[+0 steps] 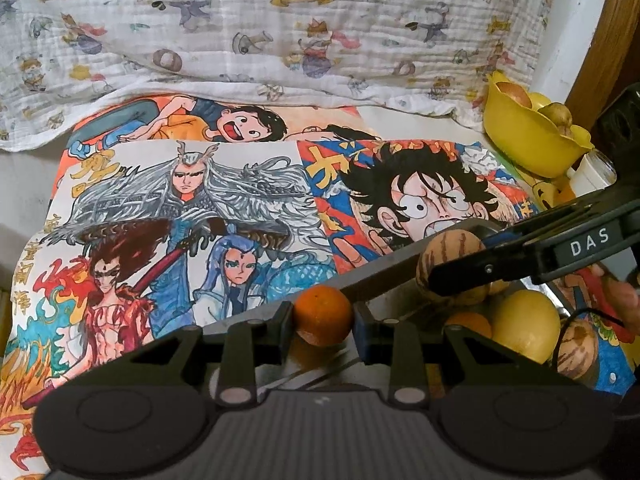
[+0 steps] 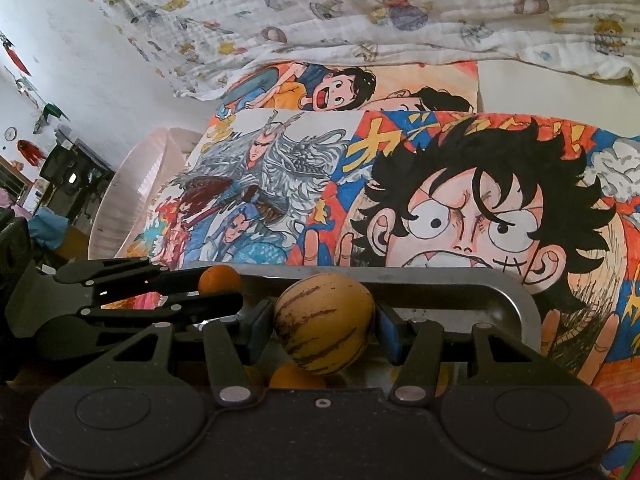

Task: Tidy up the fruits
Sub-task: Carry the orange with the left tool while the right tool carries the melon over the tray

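While the left gripper [image 1: 323, 322] is closed narrowly on a small round orange tangerine [image 1: 323, 314], its two black fingers press against the fruit's left and right sides. The tangerine is held above the near edge of a shallow grey metal tray [image 1: 384, 276].

The right gripper [image 2: 325, 330] clamps a tan oval melon with dark brown stripes [image 2: 325, 328]; blue finger pads [image 2: 387, 334] contact both flanks of the fruit. This striped melon sits over the same tray [image 2: 516, 300], near its rounded far corner. In the left wrist view, the right gripper enters from the right side, with the melon [image 1: 450, 248] partly hidden behind its black finger.

Fruits resting in the tray:
- a large smooth yellow fruit [image 1: 526, 324], beside the right gripper;
- a second orange fruit [image 1: 470, 324], touching the yellow one;
- another striped tan melon [image 1: 578, 346], at the right edge.

A yellow plastic bowl [image 1: 520, 140] stands well apart at the far right and contains several yellowish fruits. The tray lies on hand-coloured cartoon posters [image 1: 200, 208]. A white printed cloth [image 1: 280, 28] hangs behind them.
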`<state>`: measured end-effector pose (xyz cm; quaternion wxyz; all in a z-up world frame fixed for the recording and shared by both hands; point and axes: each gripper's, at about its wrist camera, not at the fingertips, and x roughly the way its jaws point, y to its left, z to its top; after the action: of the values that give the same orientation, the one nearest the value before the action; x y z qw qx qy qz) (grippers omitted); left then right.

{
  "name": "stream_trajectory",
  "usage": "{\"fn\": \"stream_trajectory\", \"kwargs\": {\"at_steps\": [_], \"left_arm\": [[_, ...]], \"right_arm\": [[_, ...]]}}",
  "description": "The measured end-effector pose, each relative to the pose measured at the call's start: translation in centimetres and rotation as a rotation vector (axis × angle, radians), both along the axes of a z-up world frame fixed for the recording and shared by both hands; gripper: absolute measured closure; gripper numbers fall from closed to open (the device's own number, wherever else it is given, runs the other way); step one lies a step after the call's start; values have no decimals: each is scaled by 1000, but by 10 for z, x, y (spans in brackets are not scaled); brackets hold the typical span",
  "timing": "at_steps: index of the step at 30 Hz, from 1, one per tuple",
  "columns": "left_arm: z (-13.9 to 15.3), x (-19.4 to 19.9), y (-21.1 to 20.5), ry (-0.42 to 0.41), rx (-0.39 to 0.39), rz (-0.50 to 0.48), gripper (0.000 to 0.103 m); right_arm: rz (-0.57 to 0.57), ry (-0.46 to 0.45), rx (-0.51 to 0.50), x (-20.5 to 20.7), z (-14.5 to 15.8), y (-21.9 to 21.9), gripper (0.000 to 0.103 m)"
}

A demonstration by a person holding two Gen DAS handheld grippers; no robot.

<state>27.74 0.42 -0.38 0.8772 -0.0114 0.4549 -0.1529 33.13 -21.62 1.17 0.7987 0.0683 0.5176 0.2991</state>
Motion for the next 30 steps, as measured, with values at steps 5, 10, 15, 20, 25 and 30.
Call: {"fn": "stream_trajectory", "kwargs": {"at_steps": [5, 10, 15, 20, 25, 30], "left_arm": [[0, 1, -1, 5, 4, -7, 69], [-1, 0, -2, 13, 9, -13, 69], [-3, 0, -2, 23, 10, -14, 68], [-6, 0, -2, 37, 9, -10, 68], [-8, 0, -2, 47, 7, -10, 68], [-8, 0, -2, 50, 6, -8, 68]], "right_arm": [[2, 3, -7, 0, -1, 1, 47], [3, 3, -20, 0, -2, 1, 47], [1, 3, -27, -1, -4, 2, 47], [3, 1, -31, 0, -4, 2, 46], [3, 1, -31, -1, -3, 2, 46], [3, 1, -32, -1, -3, 2, 46]]}}
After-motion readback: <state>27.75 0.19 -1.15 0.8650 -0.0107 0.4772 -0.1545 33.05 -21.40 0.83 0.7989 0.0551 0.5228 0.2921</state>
